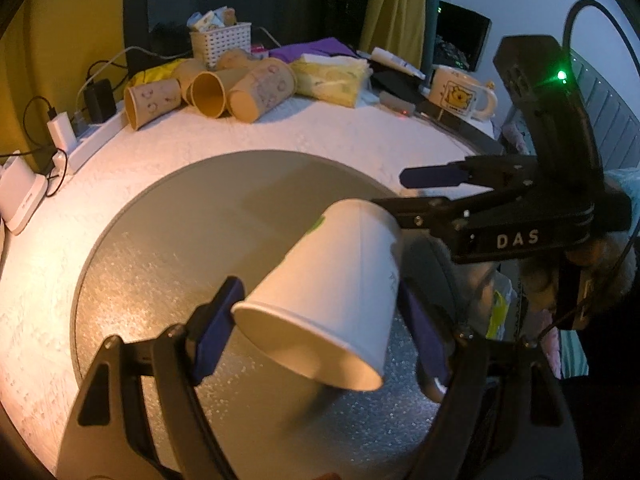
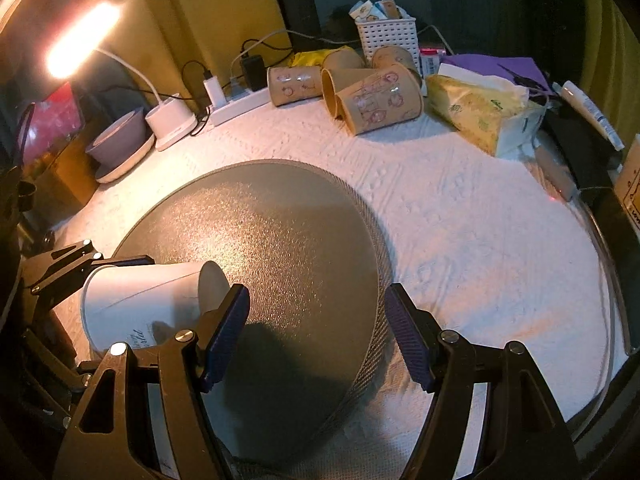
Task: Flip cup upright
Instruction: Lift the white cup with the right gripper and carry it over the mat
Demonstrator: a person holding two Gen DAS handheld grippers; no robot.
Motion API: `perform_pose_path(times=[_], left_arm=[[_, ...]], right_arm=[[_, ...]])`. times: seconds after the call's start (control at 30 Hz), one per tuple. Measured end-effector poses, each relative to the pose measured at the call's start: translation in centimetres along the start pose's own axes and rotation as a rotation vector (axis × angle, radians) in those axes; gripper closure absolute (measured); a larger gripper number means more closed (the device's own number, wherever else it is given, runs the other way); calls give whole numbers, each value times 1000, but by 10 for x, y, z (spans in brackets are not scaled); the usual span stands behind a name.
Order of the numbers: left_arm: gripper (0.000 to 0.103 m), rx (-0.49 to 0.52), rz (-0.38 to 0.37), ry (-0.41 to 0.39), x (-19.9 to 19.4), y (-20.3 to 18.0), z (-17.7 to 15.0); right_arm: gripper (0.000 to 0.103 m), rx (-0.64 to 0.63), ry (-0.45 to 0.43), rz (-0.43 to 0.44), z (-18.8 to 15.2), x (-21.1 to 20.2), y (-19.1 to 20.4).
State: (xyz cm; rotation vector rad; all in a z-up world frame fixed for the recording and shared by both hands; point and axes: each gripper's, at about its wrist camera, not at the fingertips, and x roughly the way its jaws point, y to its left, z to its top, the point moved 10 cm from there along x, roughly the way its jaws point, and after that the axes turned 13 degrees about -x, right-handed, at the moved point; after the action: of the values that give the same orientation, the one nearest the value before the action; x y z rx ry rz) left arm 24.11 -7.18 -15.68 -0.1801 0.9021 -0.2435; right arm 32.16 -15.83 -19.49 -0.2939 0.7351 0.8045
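White paper cup (image 1: pixel 332 296), tilted with its open mouth toward the left wrist camera, raised above the round grey mat (image 1: pixel 168 240). The left gripper (image 1: pixel 320 328) clamps it, one blue pad on each side of the wall. Beside the cup, over the mat's right part, the right gripper (image 2: pixel 316 336) stands spread wide, grasping nothing. Beyond the mat's far edge, brown paper cups (image 2: pixel 360 92) lie on their sides.
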Motion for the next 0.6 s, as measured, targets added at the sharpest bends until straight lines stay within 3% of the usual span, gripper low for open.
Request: perform_pose_path(times=[0.27,0.4,0.6], left_arm=[[21,-26,2,20,3,-2,-4],[12,-38,3,19,1,-3,-4],[11,-59,23,11,-3,3,-6]], right_arm=[[30,-5,3,34,-7,0,-2],[30,-9,2,48,-9,-1,0],[30,-21,-1,60,-11,-2,5]])
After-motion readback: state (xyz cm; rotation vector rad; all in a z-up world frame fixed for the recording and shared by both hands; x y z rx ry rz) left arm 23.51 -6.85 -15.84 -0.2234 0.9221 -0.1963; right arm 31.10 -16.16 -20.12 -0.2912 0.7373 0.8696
